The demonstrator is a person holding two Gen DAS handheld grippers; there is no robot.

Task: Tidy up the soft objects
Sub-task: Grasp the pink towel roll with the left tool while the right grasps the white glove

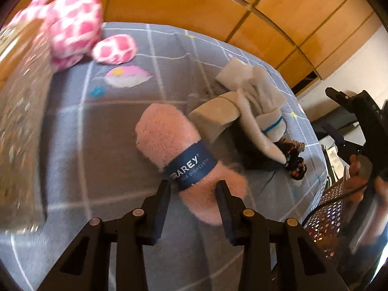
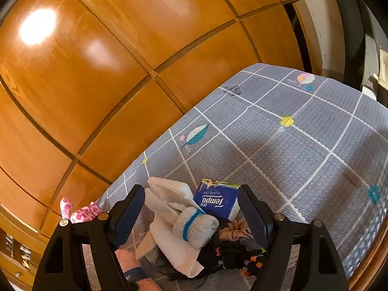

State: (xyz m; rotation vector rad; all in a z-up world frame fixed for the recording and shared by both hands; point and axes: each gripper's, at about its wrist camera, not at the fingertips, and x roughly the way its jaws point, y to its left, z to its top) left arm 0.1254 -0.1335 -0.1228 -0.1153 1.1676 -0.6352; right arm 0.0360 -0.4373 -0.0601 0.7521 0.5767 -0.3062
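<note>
My left gripper (image 1: 194, 189) is shut on a rolled pink dishcloth (image 1: 165, 135) with a blue paper band, gripping its near end just past the band. The roll looks sharp while the grey checked cloth (image 1: 97, 165) beneath it is blurred. My right gripper (image 2: 191, 189) stands open above a pile and touches nothing. The pile holds white socks (image 2: 194, 225) with a blue stripe, a blue Tempo tissue pack (image 2: 215, 201), a tan scrunchie (image 2: 235, 230) and black hair ties with coloured beads (image 2: 242, 259). The socks (image 1: 257, 101) and the tissue pack (image 1: 213, 121) lie just beyond the pink roll.
A pink-and-white plush toy (image 1: 72, 24) sits at the far left by the wooden panel wall (image 2: 97, 72). A clear glittery container (image 1: 19, 121) stands on the left. A perforated metal basket (image 1: 325, 213) is at the right edge, beside the hand holding the other gripper.
</note>
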